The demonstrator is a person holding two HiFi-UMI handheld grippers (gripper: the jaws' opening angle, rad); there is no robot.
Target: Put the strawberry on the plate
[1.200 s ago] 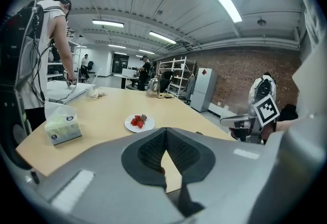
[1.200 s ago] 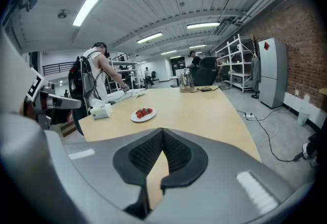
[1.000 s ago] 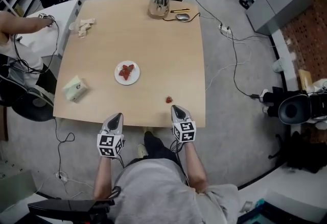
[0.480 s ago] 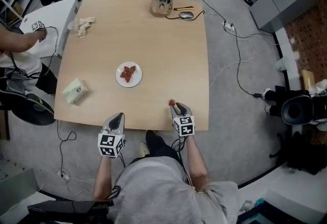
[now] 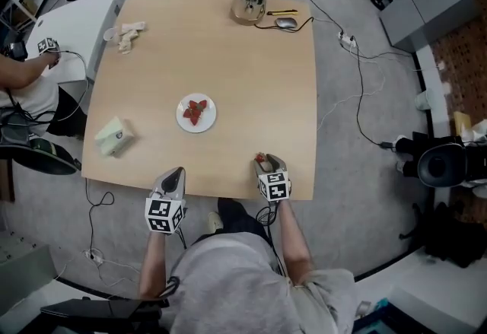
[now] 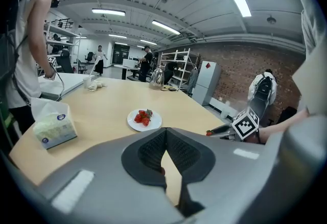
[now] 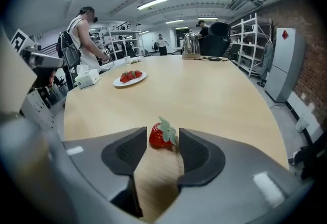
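Right gripper view shows the strawberry (image 7: 160, 138) lying on the pale wooden surface (image 7: 214, 95), just between the tips of the right tool (image 7: 163, 135). The jaws of this tool are opening at this moment; they stand wide on both sides of the fruit. The green leaf of the strawberry points up and to the right, very near the right pad, but I cannot tell if it touches.

From the head view, this strawberry is close to the near edge of the surface, toward its right side. The white plate (image 5: 185, 121) is well apart from it, about in the middle of the surface, and it carries a few other strawberries (image 5: 195, 111).

The left tool (image 5: 175, 175) rests at the near edge, to the left, with its jaws closed together at the tips and nothing between them.

A tissue pack (image 5: 112, 135) lies near the left edge. A metal kettle (image 5: 249, 0) stands at the far edge, with a computer mouse (image 5: 287, 22) just beside it.
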